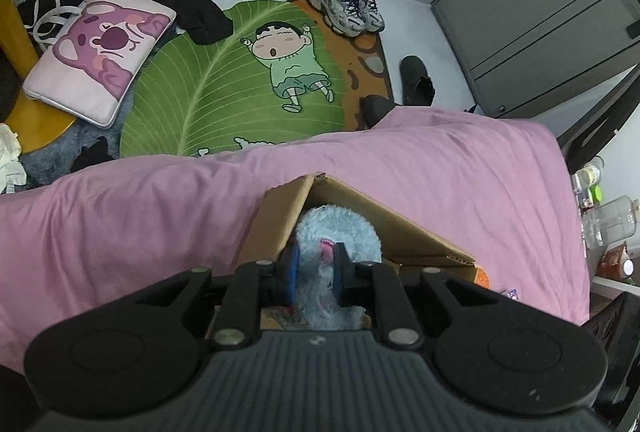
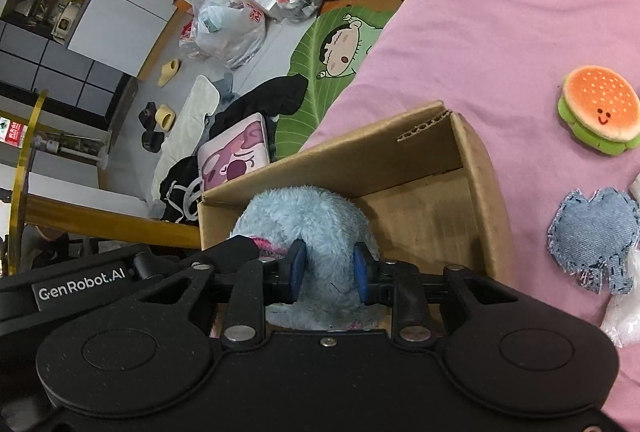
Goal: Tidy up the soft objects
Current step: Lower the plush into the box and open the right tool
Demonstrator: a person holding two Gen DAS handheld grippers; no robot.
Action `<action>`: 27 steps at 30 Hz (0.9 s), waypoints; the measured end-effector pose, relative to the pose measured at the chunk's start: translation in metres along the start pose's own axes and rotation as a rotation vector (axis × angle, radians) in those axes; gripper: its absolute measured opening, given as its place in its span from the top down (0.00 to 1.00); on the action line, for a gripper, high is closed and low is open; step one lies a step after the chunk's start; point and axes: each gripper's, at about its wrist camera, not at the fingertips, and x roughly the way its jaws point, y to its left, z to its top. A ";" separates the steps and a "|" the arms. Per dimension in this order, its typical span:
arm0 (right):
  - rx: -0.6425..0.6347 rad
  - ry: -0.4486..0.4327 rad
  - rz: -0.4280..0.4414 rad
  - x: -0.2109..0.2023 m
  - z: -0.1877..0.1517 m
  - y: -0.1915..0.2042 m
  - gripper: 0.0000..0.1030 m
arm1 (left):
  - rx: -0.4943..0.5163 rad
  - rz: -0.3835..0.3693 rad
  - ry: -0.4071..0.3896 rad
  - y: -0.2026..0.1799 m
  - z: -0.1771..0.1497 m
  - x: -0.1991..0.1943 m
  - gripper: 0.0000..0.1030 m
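Holding one blue plush toy between both pairs of fingers, left gripper and right gripper each clenched on its fur. Toy partly inside cardboard box on pink bed, bulk toward 12 o'clock. Neither hand nearer; release probably next.

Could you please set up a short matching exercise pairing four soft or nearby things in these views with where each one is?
1. blue plush toy
2. burger plush
3. denim heart
4. grey sneakers

A. on the floor by the leaf rug
B. on the pink bedspread, farther from the camera
C. in the cardboard box, between gripper pads
D. on the pink bedspread, nearer the camera

Pairs: 1-C, 2-B, 3-D, 4-A
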 end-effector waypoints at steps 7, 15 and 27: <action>0.022 -0.001 0.036 -0.018 0.004 -0.004 0.63 | -0.011 0.004 0.002 -0.004 0.002 -0.011 0.74; -0.004 -0.083 -0.004 -0.054 0.000 -0.005 0.32 | 0.021 0.046 -0.079 -0.014 -0.007 -0.039 0.37; -0.059 -0.203 -0.007 -0.104 -0.015 -0.012 0.08 | 0.068 0.016 -0.224 -0.024 -0.036 -0.076 0.31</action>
